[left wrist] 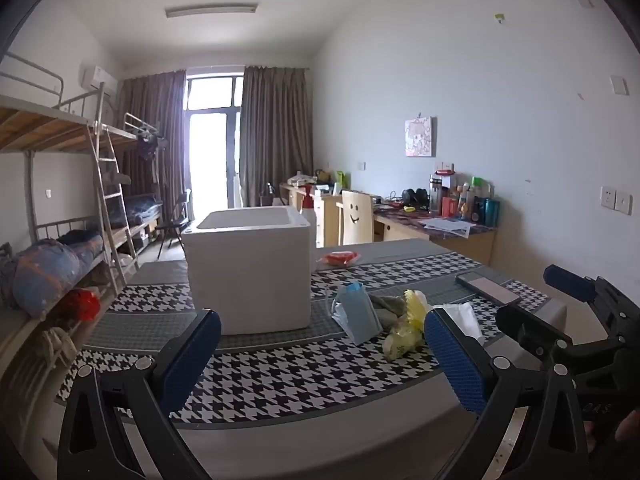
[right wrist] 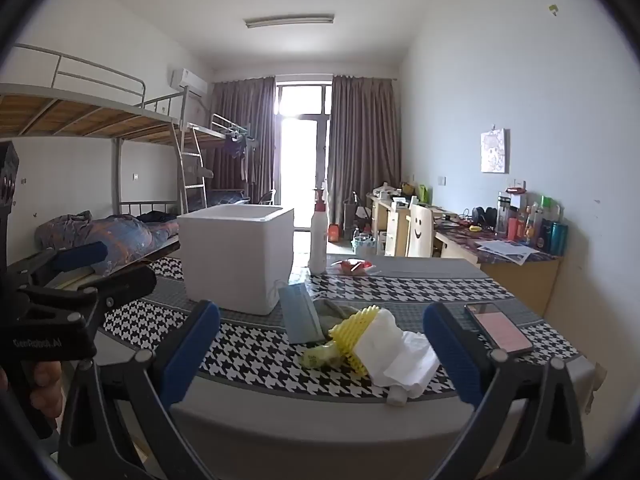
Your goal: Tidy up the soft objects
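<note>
- On the bench (right wrist: 280,368), a small heap of soft things lay near the front edge: a blue mask (right wrist: 301,314), a grey cloth (right wrist: 334,309), a yellow foam net (right wrist: 354,338) and a white tissue (right wrist: 396,354), all touching or overlapping.
- Behind and to the left of the heap stood the white bin (right wrist: 236,258), open at the top; we judged it the likely place for the soft things.
- We held both tools short of the heap. The left gripper (left wrist: 320,354) had its jaws wide apart with nothing between them, and it faced the bin and the mask (left wrist: 358,312).
- The right gripper (right wrist: 320,354) also had its jaws wide open and empty, with the net and tissue straight ahead.
- We judged that no item was yet picked, so the first grasp was the step in hand.
- To do it well, we should take one item at a time, starting with the tissue on top, pinching a raised fold rather than a flat edge.
- A phone (right wrist: 500,330) lay just right of the heap; the right jaws should stay clear of it.
- A bottle (right wrist: 319,232) stood close beside the bin, so we should come in over the rim from the front.
</note>
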{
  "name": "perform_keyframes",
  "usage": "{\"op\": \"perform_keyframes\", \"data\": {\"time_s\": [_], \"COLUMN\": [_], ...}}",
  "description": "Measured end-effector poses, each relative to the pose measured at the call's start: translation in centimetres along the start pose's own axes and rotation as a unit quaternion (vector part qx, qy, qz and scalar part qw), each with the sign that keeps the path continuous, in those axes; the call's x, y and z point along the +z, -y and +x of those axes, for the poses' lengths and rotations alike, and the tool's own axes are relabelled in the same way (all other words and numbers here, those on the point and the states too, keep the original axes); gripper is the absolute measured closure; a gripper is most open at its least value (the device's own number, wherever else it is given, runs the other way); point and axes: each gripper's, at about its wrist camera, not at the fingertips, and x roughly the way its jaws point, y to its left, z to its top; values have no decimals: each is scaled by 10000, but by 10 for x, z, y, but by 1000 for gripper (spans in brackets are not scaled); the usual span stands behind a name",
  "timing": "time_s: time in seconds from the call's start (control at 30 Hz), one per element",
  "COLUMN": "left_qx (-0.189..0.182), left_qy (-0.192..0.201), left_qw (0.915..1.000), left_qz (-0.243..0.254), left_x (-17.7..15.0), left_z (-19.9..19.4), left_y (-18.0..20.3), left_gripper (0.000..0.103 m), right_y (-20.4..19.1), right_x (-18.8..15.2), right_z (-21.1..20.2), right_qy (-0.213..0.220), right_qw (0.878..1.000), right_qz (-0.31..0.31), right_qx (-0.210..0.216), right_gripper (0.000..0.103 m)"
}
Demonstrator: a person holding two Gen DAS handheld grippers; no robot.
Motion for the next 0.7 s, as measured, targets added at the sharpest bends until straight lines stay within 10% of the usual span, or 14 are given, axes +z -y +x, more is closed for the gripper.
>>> {"op": "perform_keyframes", "data": {"time_s": [0.7], "left_qx": [-91], "left_qy": [62], "left_qw": [9998], "left_qz": [-143], "left_x": [3], "left_z": [-3], "left_y": [-4], "left_gripper": [1], "right_y": [-2], "right_x": [0], "right_z": [0], "right_qy": [8], "right_qw": [10000], "right_qz": [55], "right_qx": [3], "right_gripper": [0]}}
